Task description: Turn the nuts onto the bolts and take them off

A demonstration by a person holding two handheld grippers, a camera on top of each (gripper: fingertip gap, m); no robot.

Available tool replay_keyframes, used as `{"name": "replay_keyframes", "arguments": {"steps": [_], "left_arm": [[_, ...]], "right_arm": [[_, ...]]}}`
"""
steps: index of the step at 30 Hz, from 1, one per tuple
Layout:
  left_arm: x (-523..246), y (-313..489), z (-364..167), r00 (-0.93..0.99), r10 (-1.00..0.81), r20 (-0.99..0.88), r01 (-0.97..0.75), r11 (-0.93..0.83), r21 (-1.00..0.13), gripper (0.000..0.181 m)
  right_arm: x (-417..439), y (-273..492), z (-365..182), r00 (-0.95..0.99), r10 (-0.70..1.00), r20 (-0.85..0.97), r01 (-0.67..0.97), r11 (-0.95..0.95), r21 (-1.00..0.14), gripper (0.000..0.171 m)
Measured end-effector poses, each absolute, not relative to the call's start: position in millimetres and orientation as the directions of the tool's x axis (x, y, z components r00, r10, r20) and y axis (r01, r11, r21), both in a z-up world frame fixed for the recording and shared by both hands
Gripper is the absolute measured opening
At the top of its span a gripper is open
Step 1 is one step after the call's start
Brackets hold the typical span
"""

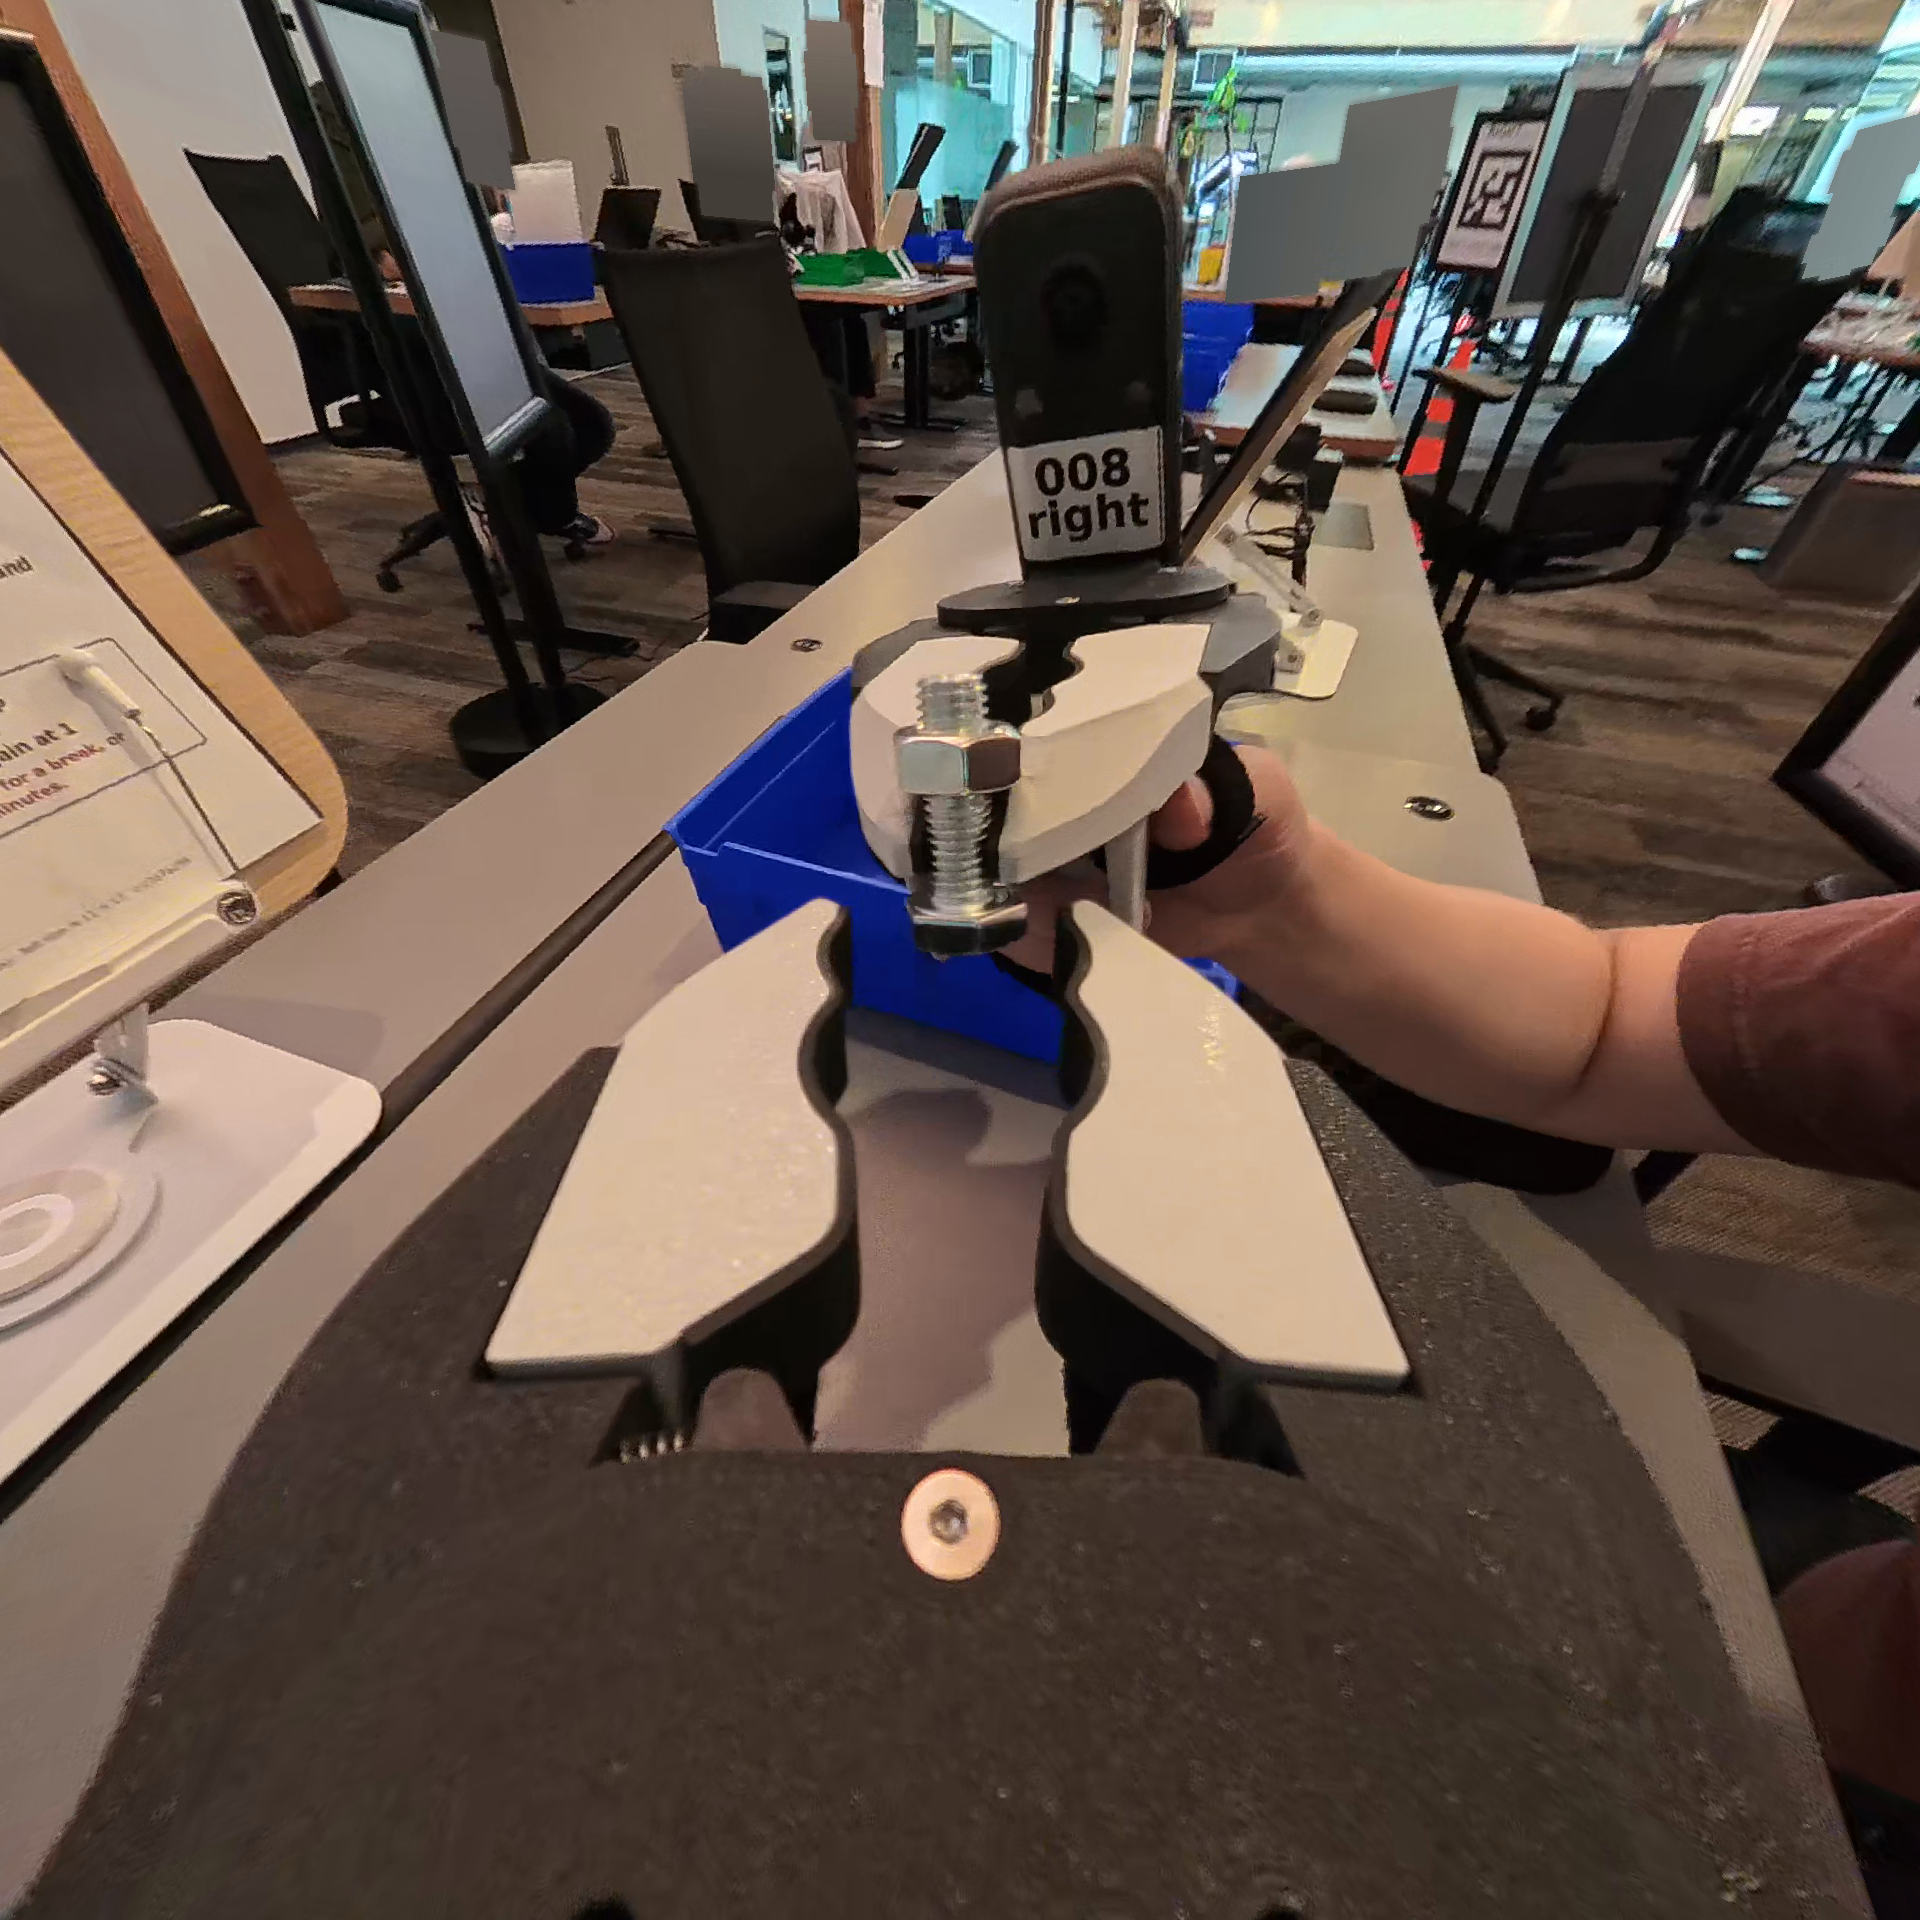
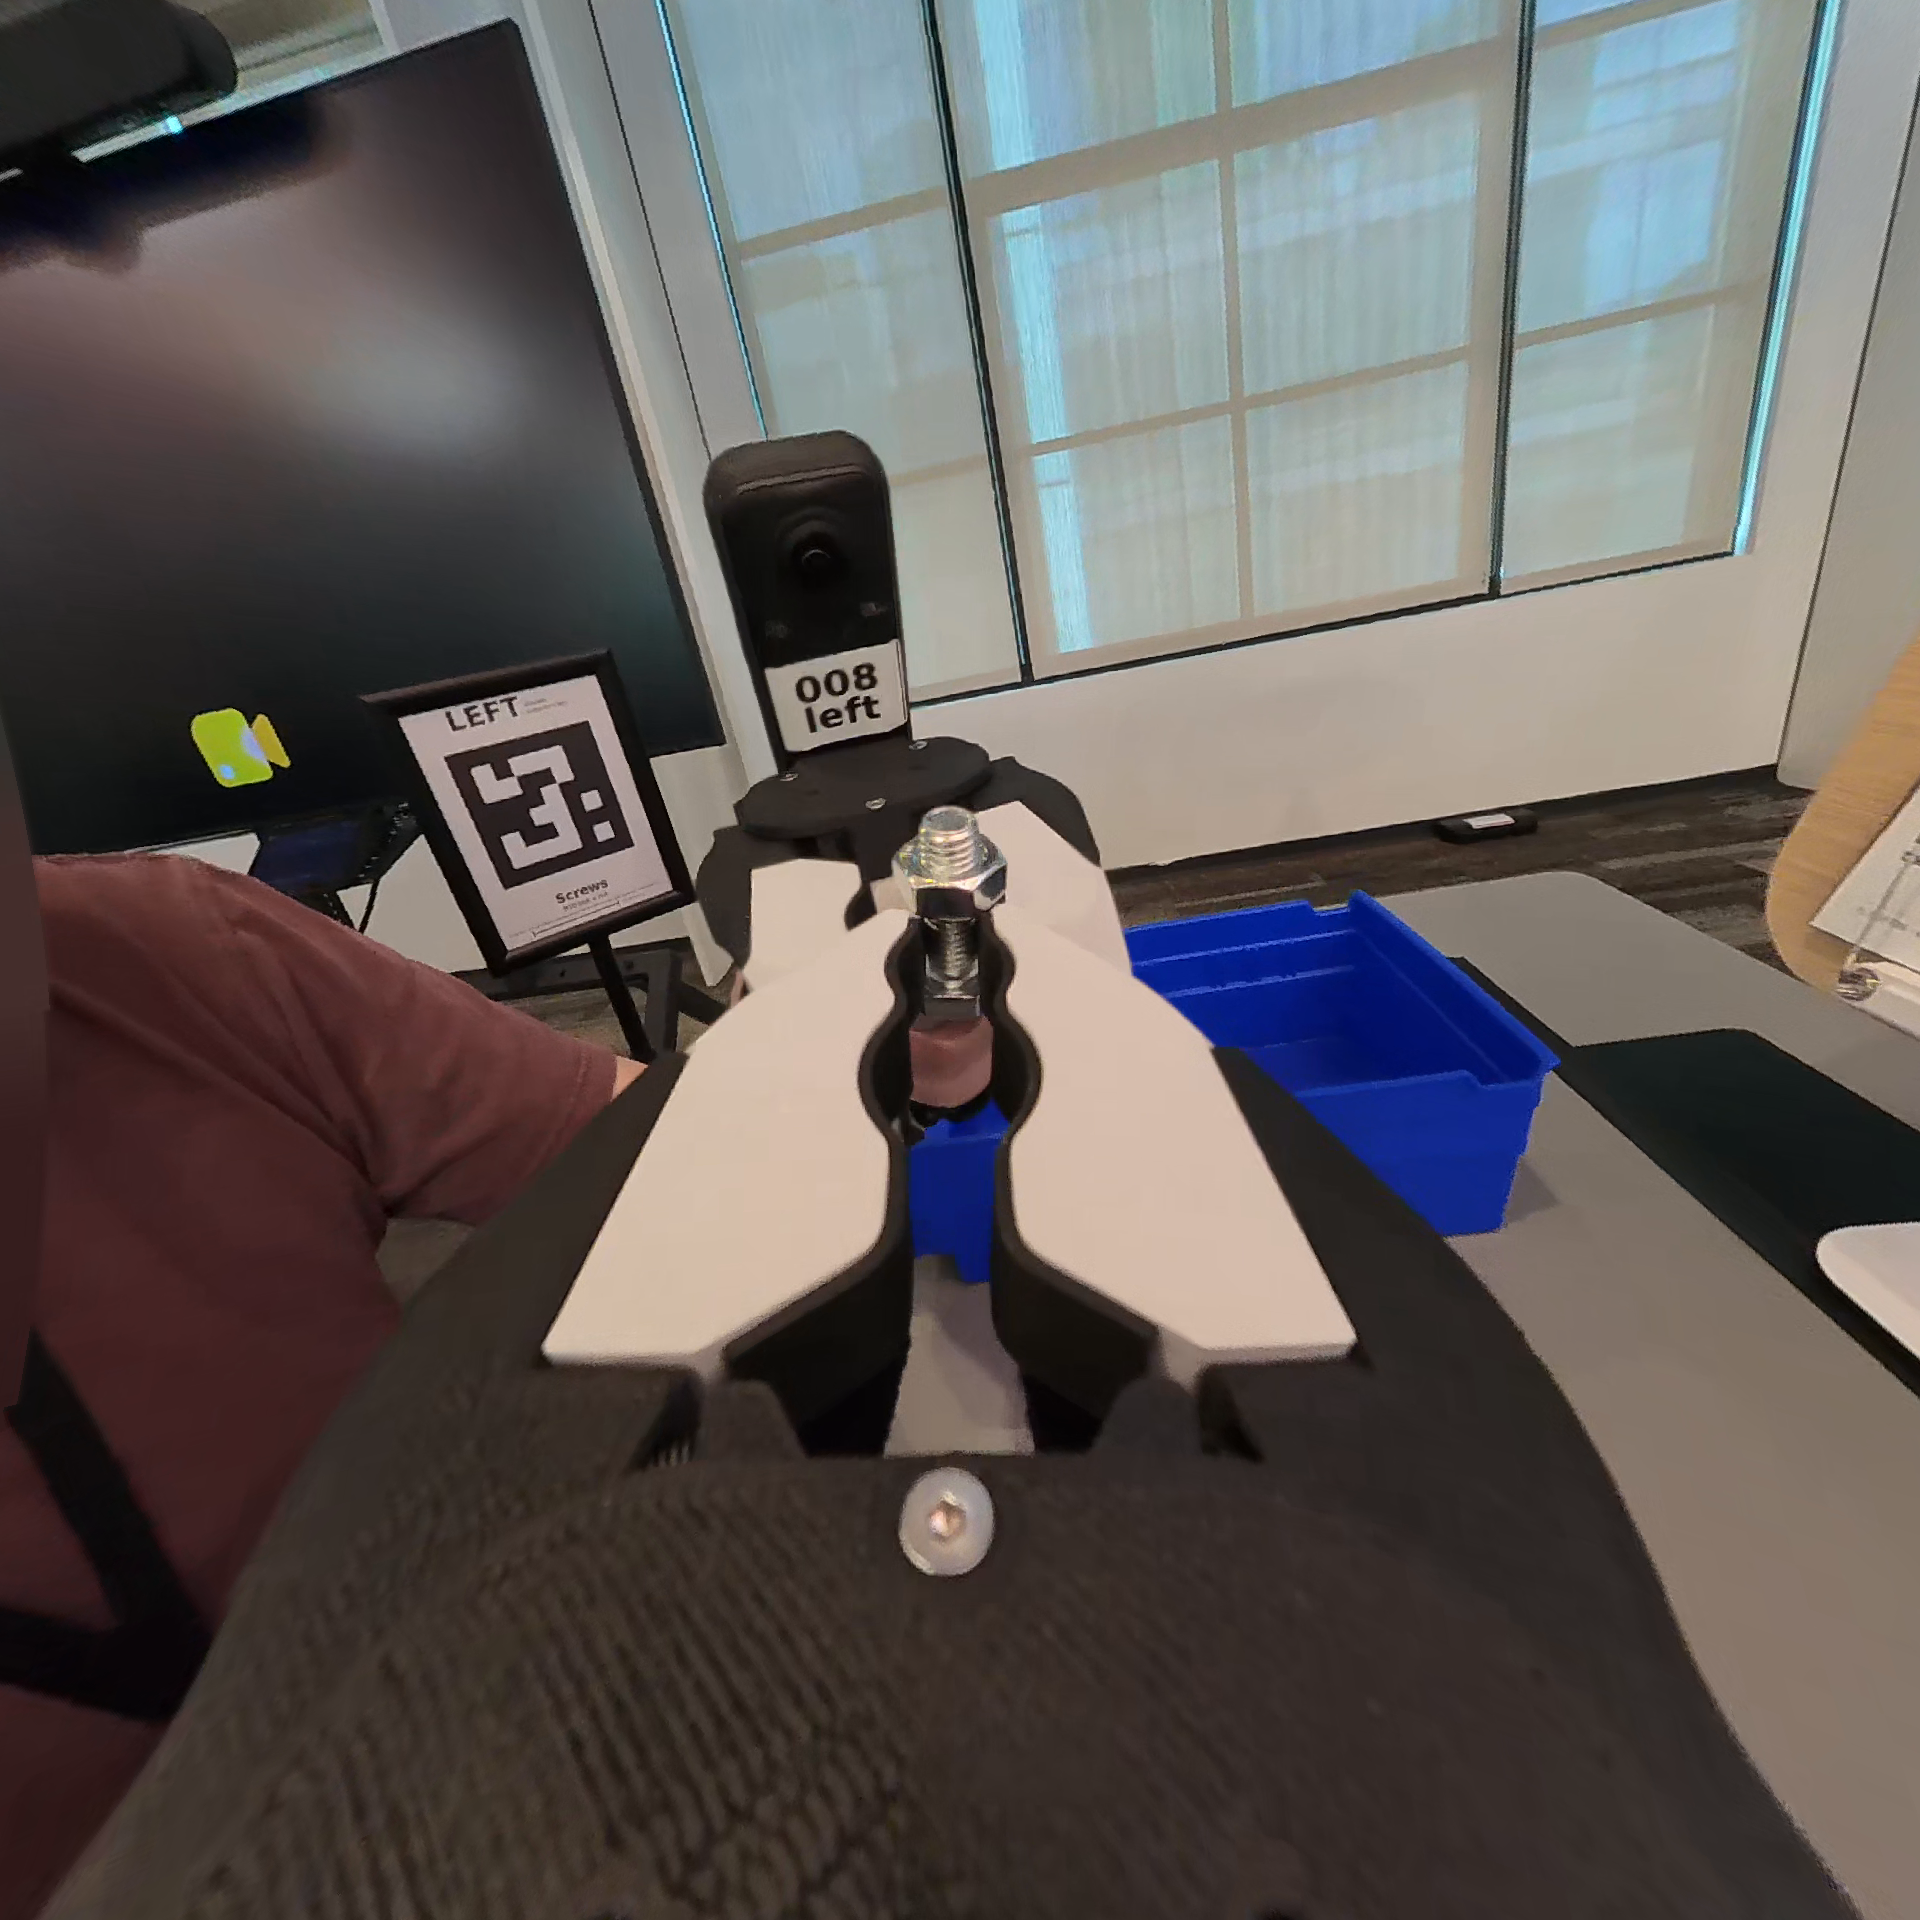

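Note:
A silver bolt stands upright with a hex nut threaded partway down it. My right gripper is shut on the bolt below the nut. It holds the bolt in the air above a blue bin. My left gripper is open and empty. It faces the right gripper, with its tips just short of the bolt head. In the right wrist view the left gripper's white fingers show behind the bolt.
The blue bin looks empty and sits on a grey table. A paper sign on a stand is at the left. A framed marker sign and a dark screen stand behind. A person's arm reaches in from the right. My left and right fingertips are right by each other.

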State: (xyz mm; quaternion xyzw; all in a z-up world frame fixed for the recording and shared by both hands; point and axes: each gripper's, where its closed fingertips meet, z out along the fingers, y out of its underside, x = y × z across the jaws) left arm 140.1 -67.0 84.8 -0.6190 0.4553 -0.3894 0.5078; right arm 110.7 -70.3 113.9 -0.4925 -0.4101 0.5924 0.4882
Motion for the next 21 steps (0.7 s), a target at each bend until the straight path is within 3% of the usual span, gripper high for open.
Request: {"name": "replay_keyframes", "arguments": {"steps": [9, 21], "left_arm": [[141.1, -73.8, 85.5, 0.253, -0.967, -0.008, -0.183, -0.040, -0.982, 0.016], [141.1, -67.7, 84.5, 0.303, -0.952, -0.048, -0.191, -0.011, -0.982, 0.016]], "right_arm": [[103.9, -77.2, 109.3, -0.003, 0.995, -0.097, -0.109, -0.097, -0.989, 0.010], [104.1, -73.3, 110.4, 0.012, 0.993, -0.115, -0.136, -0.112, -0.984, 0.010]]}}
